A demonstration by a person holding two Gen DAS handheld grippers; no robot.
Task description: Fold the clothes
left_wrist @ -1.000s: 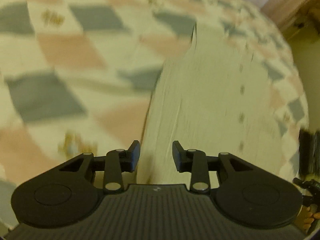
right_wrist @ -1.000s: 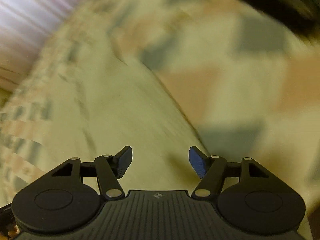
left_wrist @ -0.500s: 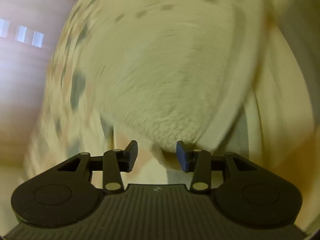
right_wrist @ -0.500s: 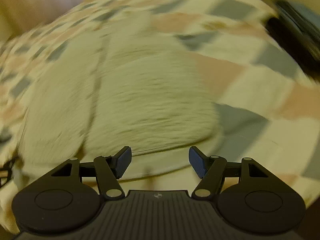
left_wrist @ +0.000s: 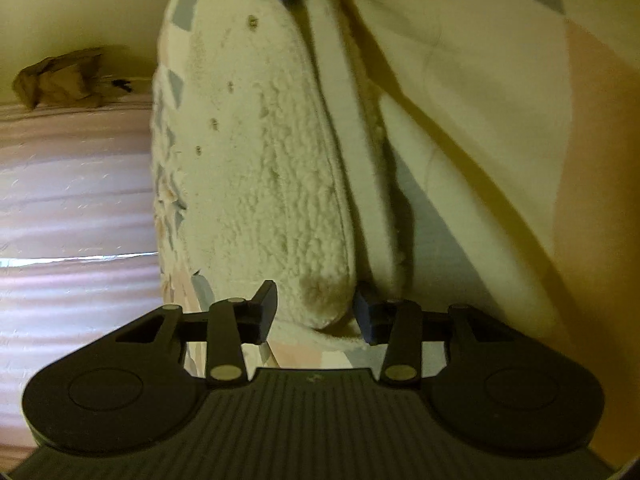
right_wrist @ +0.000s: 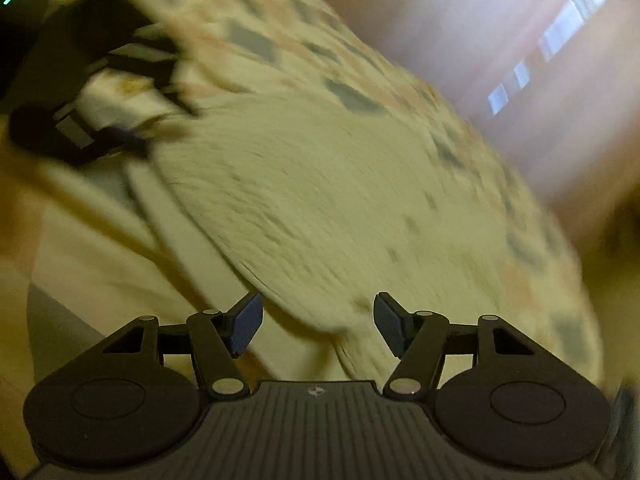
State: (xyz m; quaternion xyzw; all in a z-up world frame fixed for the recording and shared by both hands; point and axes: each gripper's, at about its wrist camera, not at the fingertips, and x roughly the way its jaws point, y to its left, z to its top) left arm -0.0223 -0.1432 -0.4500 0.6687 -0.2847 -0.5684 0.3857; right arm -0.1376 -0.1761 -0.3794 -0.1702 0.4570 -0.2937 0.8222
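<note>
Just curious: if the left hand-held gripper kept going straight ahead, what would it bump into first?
Most likely the fleecy cream garment: its rounded end already sits between the open fingers of the left hand-held gripper. Depth is hard to judge.

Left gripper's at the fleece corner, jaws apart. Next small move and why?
Probably close the left gripper on the fleece garment: its rounded corner already sits between the open fingers, over the patchwork quilt. The right gripper is open at the opposite end, so no grip exists yet.
</note>
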